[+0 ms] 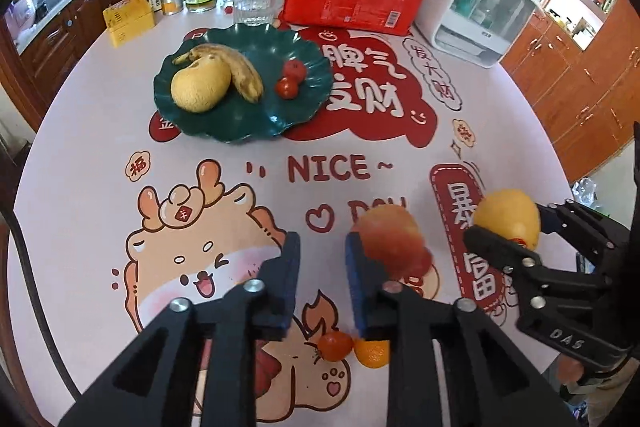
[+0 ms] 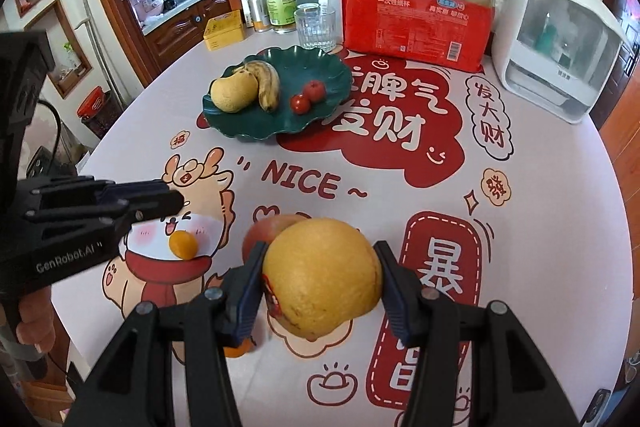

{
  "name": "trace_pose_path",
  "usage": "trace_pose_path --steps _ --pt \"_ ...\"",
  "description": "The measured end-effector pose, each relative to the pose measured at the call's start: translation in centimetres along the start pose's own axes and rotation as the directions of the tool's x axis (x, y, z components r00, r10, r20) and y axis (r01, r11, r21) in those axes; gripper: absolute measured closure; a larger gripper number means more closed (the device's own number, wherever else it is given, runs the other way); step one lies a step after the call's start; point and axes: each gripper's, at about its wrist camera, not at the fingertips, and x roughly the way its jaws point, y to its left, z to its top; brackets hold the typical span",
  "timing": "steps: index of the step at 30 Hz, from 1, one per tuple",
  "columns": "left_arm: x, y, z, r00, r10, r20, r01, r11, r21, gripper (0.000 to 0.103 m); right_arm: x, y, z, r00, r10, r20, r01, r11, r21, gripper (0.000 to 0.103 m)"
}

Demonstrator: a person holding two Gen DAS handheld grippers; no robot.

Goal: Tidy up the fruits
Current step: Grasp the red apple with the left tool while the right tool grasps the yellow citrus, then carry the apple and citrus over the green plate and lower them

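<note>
The right gripper [image 2: 320, 247] held a large yellow citrus fruit [image 2: 320, 275] between its fingers at the lower centre of the right wrist view. The fingers stood part open around the fruit, pads against its two sides, and the fruit was clear of the table [image 1: 80, 147]. The left gripper [image 1: 322, 243] was at its narrowest, with nothing between its fingers. An apple [image 1: 390, 243] lay just outside its right-hand finger at the lower centre of the left wrist view, smeared in the picture. The green plate [image 1: 240, 135] sat in the upper left of that view and carried a banana [image 1: 236, 71], a yellow pear-like fruit [image 1: 200, 87] and two small red fruits [image 1: 290, 79]. A cherry tomato [image 1: 336, 345] and a small orange [image 1: 372, 353] lay on the table near the bottom edge.

Hazards, as judged from this position:

1. Loose apple. The apple was not gripped and its blur suggests it was moving. It could roll across the smooth table cover, strike the tomato or orange, or travel towards the table edge.
2. Slip of the citrus. The fruit was round and wider than the pads, so contact was limited to two small areas. A fast swing or tilt towards the plate could let it rotate out and drop.
3. Crowded plate. A heavy fruit released from height could knock the small red fruits off the rim.
4. Collision. Both grippers worked near each other, so a crossing path could bump the held fruit.
</note>
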Motion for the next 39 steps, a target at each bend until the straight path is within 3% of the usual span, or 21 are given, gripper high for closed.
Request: trace_pose_path --steps 4,8,14,21,34,36,37,39 --pt "1.3 0.1 -0.3 0.999 -0.026 -0.019 0.025 0.999 -0.029 0.070 0.5 -0.8 -0.1 1.000 -0.006 -0.013 0.006 1.000 0.013 0.051" --pt "2.5 -0.7 -0.5 0.999 -0.029 -0.030 0.028 0.999 -0.025 0.050 0.8 -1.9 -0.3 1.000 -0.018 -0.017 0.018 0.999 0.030 0.051" --pt "3.7 -3.0 -0.3 0.997 -0.061 -0.037 0.062 0.998 0.016 0.032 1.4 -4.3 -1.0 0.998 -0.050 -0.032 0.053 0.996 0.076 0.051" --pt "6.2 -5.9 -0.2 0.991 -0.092 -0.092 0.098 0.993 0.059 0.030 2.2 -6.8 -2.4 0.996 -0.071 -0.062 0.079 0.987 0.138 0.051" --pt "10.9 -7.2 -0.1 0.978 -0.099 -0.184 0.089 0.994 -0.062 0.030 3.3 -8.0 -3.7 0.995 -0.051 -0.089 0.066 0.984 0.166 0.050" --pt "11.3 -7.2 -0.3 0.976 -0.109 -0.188 0.096 0.992 -0.077 0.033 3.5 -8.0 -3.8 0.995 -0.049 -0.092 0.064 0.984 0.167 0.050" --pt "11.5 -7.2 -0.4 0.975 -0.113 -0.190 0.100 0.992 -0.077 0.041 3.6 -8.0 -3.8 0.994 -0.048 -0.094 0.063 0.984 0.166 0.050" --pt "11.6 -7.2 -0.5 0.977 -0.112 -0.183 0.101 0.992 -0.070 0.041 3.7 -8.0 -3.8 0.994 -0.045 -0.096 0.060 0.985 0.162 0.050"
